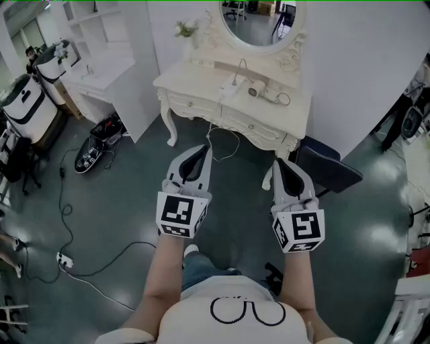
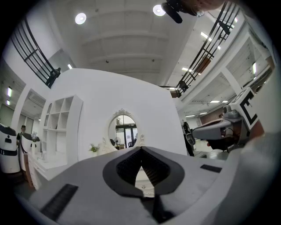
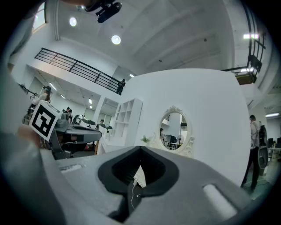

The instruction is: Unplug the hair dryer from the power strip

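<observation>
Hair dryer [image 1: 258,89] lies on vanity [image 1: 191,82], well beyond the fingers [image 1: 193,160].

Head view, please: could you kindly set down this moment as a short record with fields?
Place: white dressing table with an oval mirror, against a wall
Hair dryer: lying on the table top
Power strip: white, on the table beside the dryer; a cable hangs off the front edge
Left gripper: shut, empty, short of the table
Right gripper: shut, empty, beside the left one
Plug: too small to tell whether it is in
</observation>
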